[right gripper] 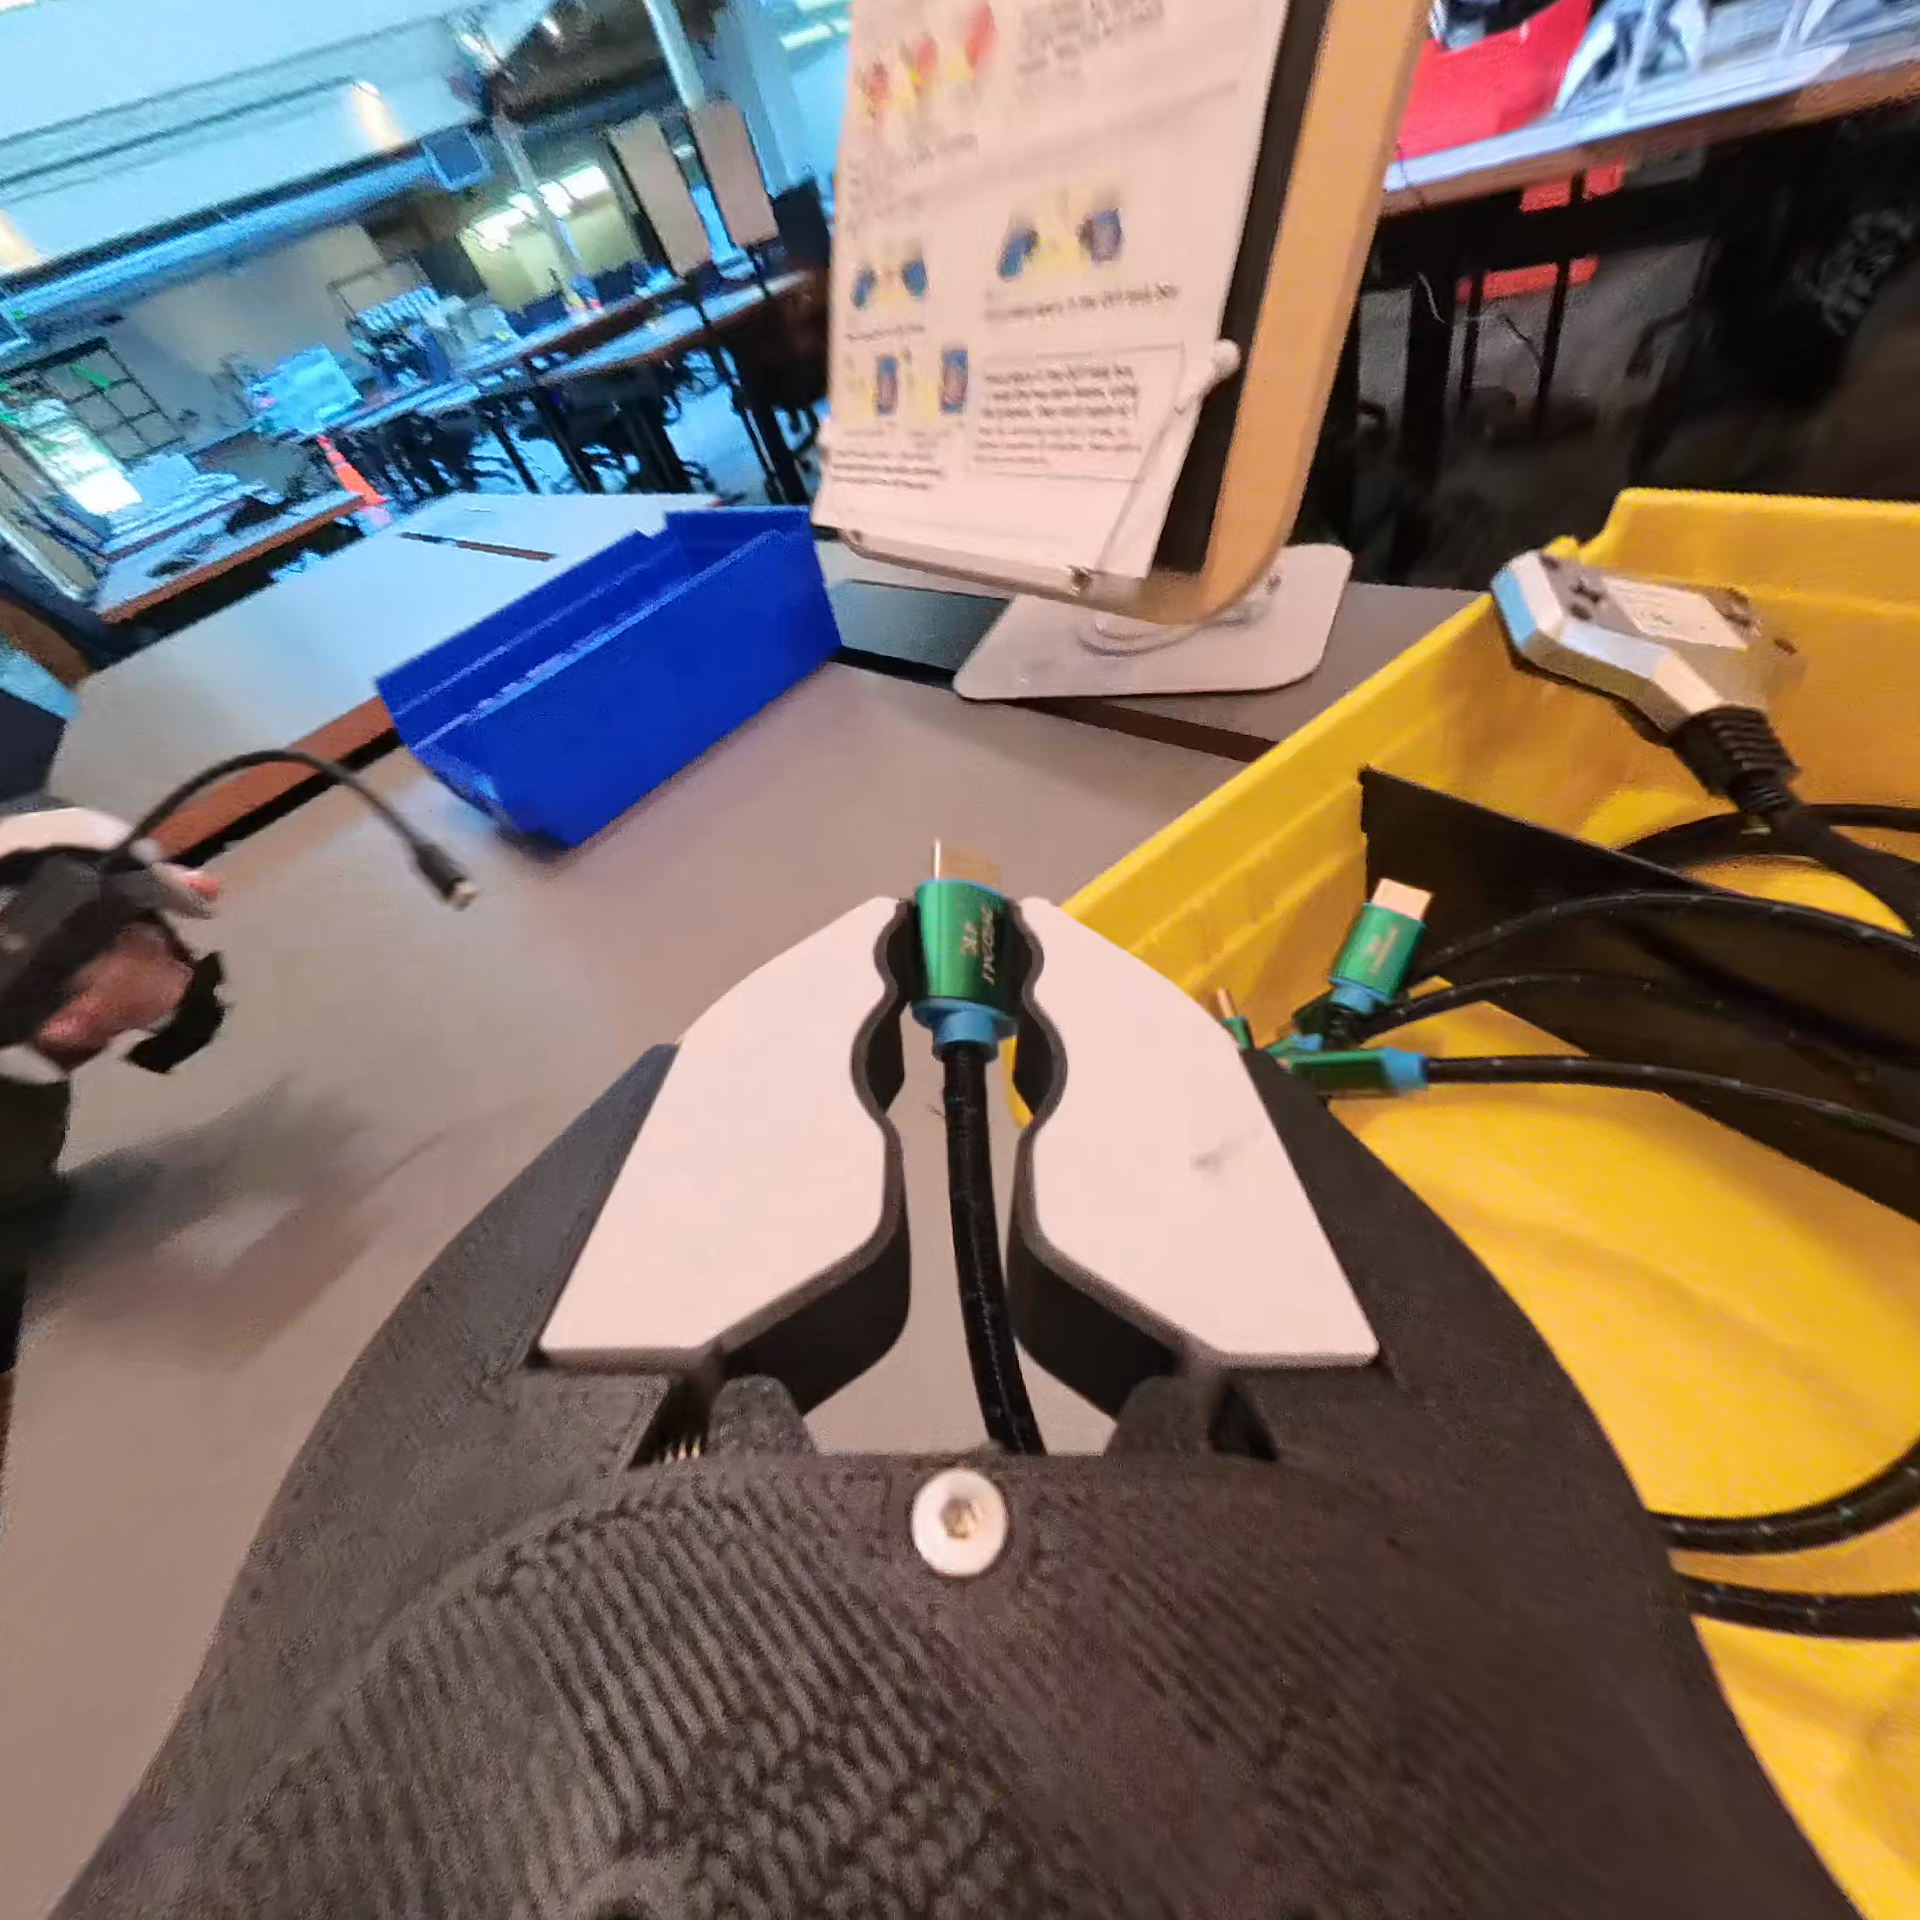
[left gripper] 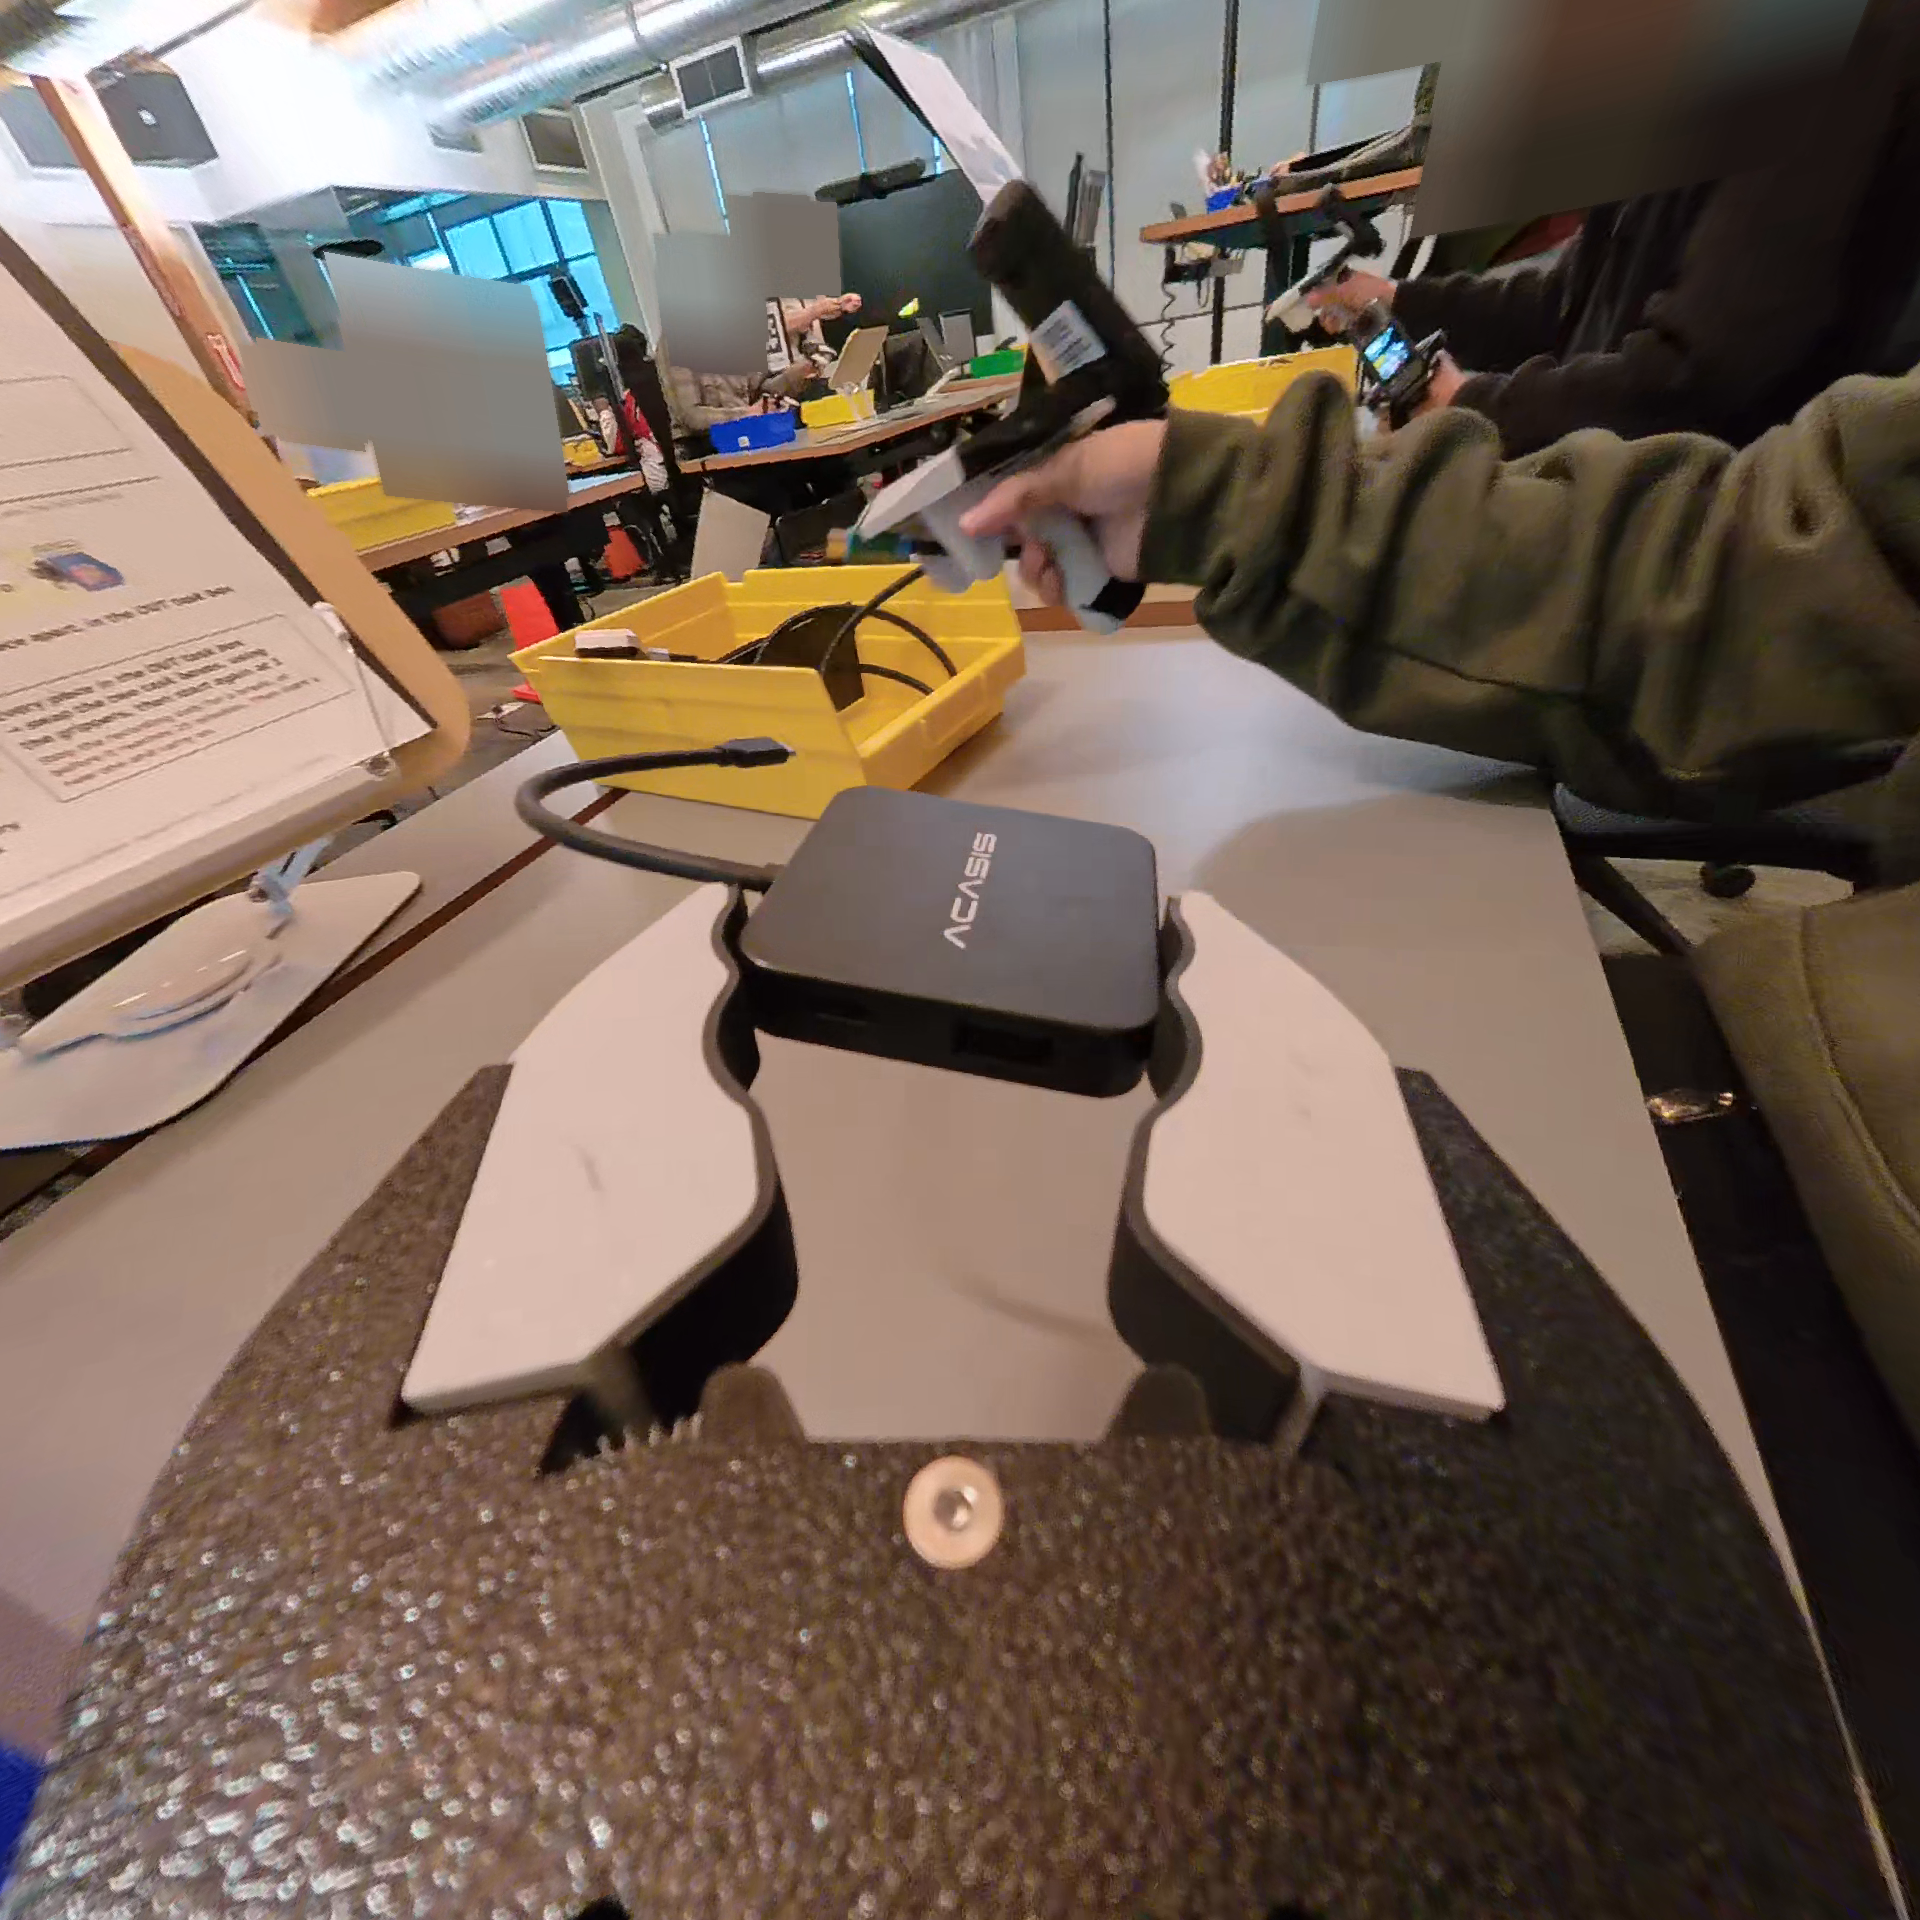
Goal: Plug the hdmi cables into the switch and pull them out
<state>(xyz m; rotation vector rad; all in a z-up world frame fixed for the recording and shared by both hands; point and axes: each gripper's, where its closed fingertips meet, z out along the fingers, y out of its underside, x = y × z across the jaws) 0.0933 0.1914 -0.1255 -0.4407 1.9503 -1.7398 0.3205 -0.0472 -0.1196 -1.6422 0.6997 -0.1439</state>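
Right now the right gripper (right gripper: 958,914) is pinching a green HDMI plug (right gripper: 956,951) between its closed fingers (right gripper: 774,1122), the gold tip poking forward and the black braided cable (right gripper: 982,1247) running back between them. It is hovering at the rim of the yellow bin (right gripper: 1247,873), where more green-ended cables (right gripper: 1371,951) are lying. In the left wrist view an olive sleeve (left gripper: 1455,582) is reaching across above the bin, the hand (left gripper: 1081,499) wrapping the right gripper's handle. The left gripper (left gripper: 951,951) is clasping the black switch (left gripper: 951,904) by its sides, fingers spread to its width, low over the grey tabletop (left gripper: 1299,758). The switch's own lead (left gripper: 623,790) is curling away leftward.
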